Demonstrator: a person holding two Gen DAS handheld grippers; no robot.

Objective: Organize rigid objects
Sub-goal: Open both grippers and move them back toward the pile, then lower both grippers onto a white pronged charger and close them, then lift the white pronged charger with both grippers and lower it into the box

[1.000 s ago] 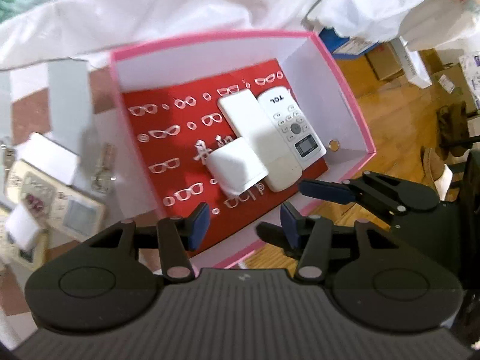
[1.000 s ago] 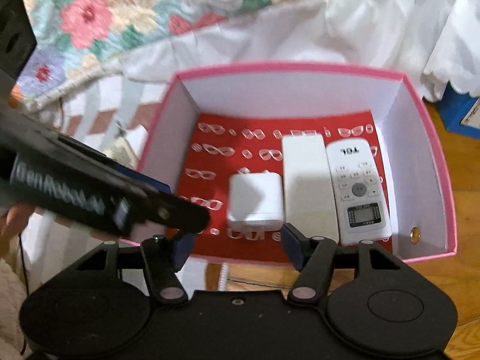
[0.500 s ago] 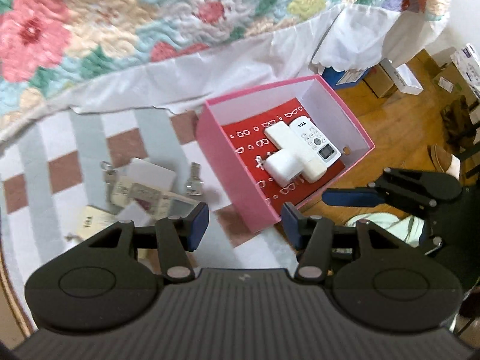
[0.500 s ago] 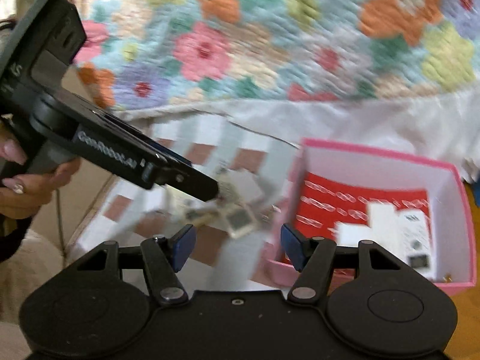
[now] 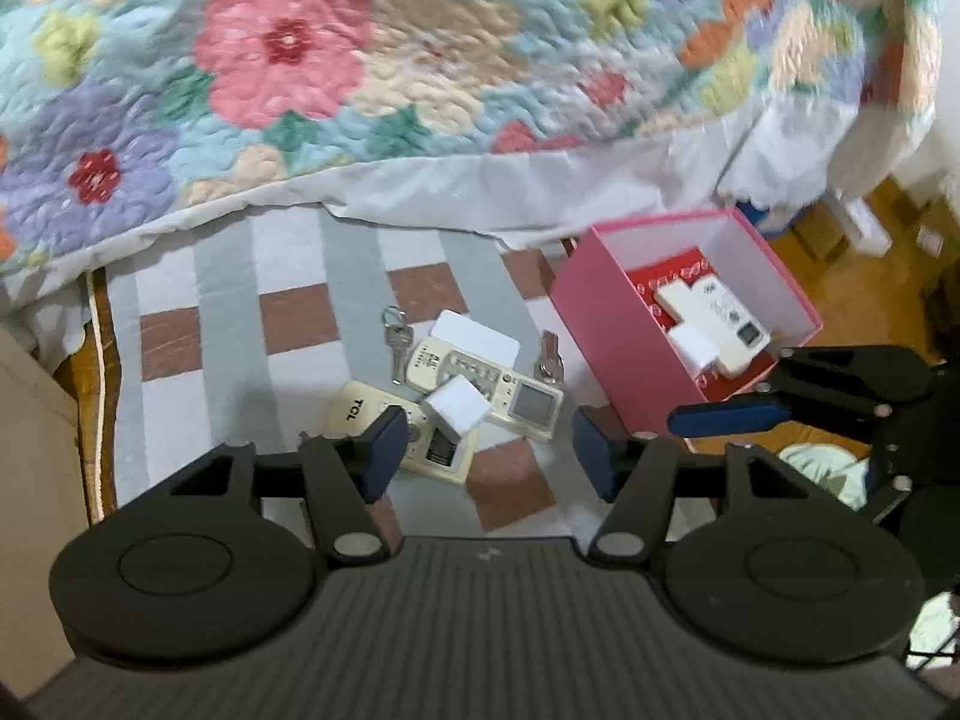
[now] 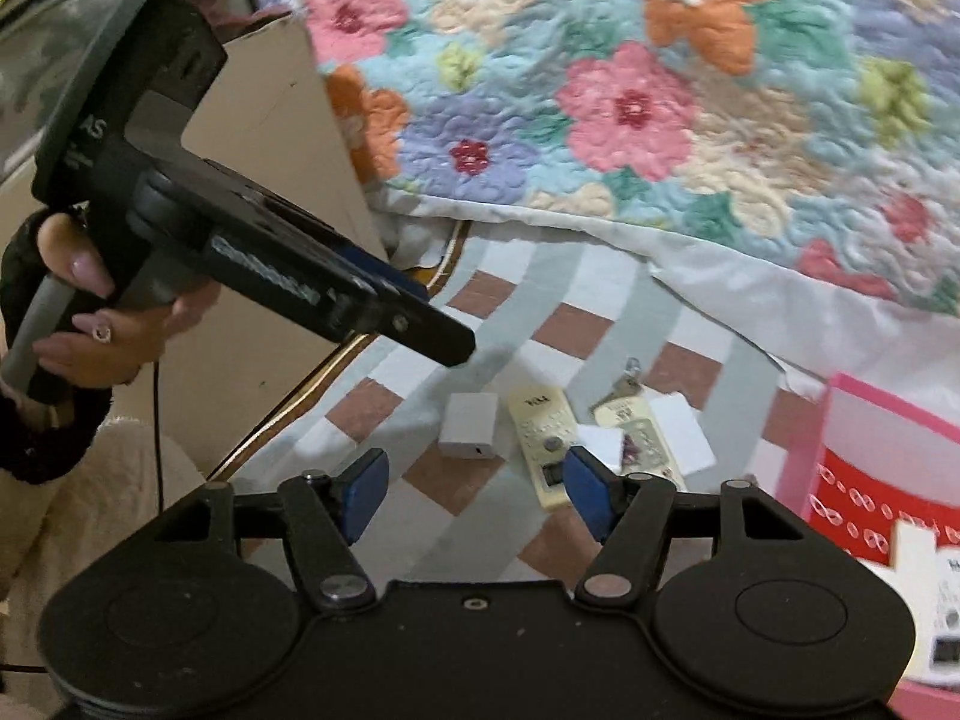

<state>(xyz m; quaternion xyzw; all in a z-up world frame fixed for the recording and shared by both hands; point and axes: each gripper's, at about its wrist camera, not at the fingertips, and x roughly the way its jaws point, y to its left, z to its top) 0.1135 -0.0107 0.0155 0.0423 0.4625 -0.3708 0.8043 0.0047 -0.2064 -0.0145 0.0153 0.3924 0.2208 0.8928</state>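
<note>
A floral quilt [image 5: 372, 60] is observed overhanging a checked rug [image 5: 240, 312], on which the loose items remain. A pink box [image 5: 606, 324] stands at the rug's right edge, just beside the pile; a white remote [image 5: 729, 318] and white adapters are already laid inside on its red lining.

Outside the box, two cream remotes [image 5: 480, 381] lie overlapped, with a white charger cube [image 5: 459, 405] resting on them and a white card [image 5: 477, 336] partly beneath. All are judged light, rigid and smooth-sided; the cube is best taken across opposite flat faces, the remotes across their narrow width. Two key sets [image 5: 396, 339] lie touching the pile; these are small and likely to slip.

The left gripper [image 5: 483, 450] and right gripper [image 6: 474, 480] are both held above the rug with jaws apart and nothing between them. The stacking is judged the main obstruction: the cube must be lifted first.
</note>
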